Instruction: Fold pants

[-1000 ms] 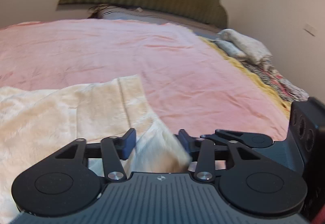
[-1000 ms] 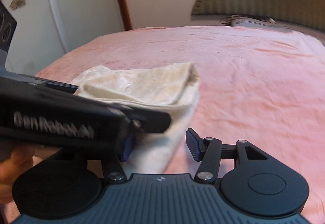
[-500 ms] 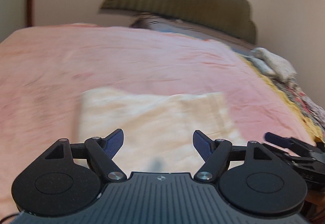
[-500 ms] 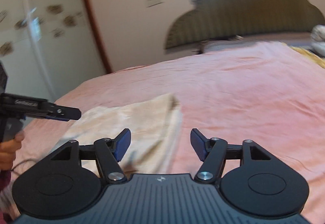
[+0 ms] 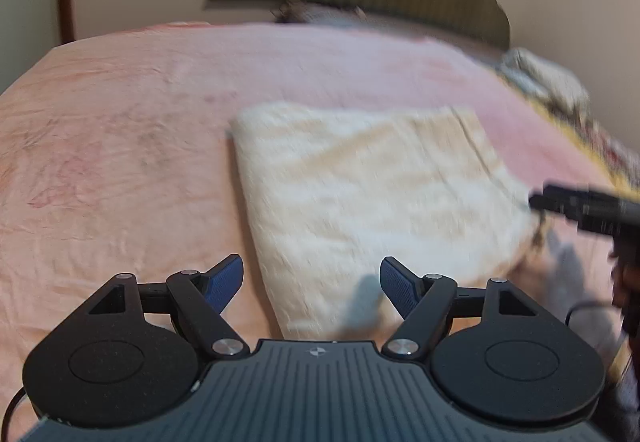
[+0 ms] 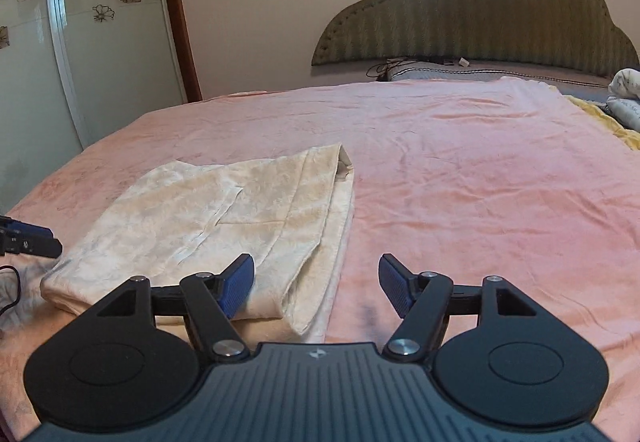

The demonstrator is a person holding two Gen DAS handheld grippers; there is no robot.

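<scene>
Now folded cream pants [image 6: 224,226] on pink bedspread [image 6: 460,177], both hand-held grippers empty

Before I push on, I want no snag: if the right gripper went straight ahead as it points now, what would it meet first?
Most likely the pink blanket. The right gripper is open, and the folded pants lie mostly left of its line, their right edge close by; depth is hard to judge.

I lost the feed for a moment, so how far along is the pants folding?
Done: the cream pants lie folded in a layered rectangle on the pink bedspread. In hand: nothing; the left gripper and right gripper are both open and clear of the cloth. Left: possibly one more fold or straightening the edges.
</scene>
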